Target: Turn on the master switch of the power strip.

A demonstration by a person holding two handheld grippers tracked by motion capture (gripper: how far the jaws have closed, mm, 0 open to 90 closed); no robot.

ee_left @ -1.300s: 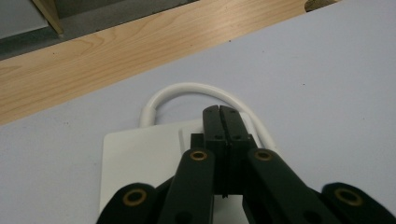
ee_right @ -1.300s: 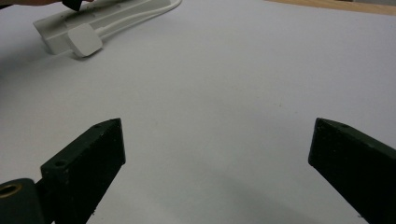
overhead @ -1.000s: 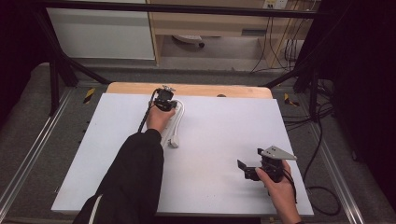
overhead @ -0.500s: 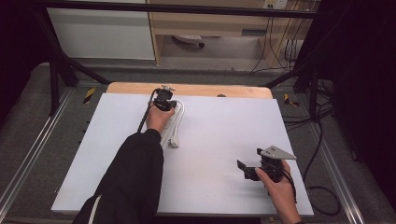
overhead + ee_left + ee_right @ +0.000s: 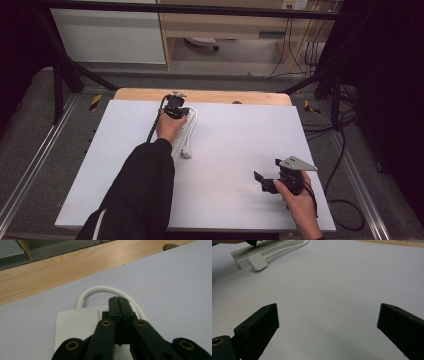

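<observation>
Nothing has shifted over the last second. The left gripper (image 5: pixel 119 305) stays closed over the power strip (image 5: pixel 183 131) (perhaps pressing its switch), while the right gripper (image 5: pixel 328 327) waits with jaws wide open above the surface (image 5: pixel 240 150).

A smooth white plastic power strip (image 5: pixel 183 131) with its glossy white cord (image 5: pixel 105 289) lies on a matt white sheet (image 5: pixel 235 150) covering a pale, grained wooden tabletop (image 5: pixel 210 96); matt black gripper jaws.

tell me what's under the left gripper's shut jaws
A white power strip with its looped cord, on the white table cover. The jaws hide the strip's surface right below them.
</observation>
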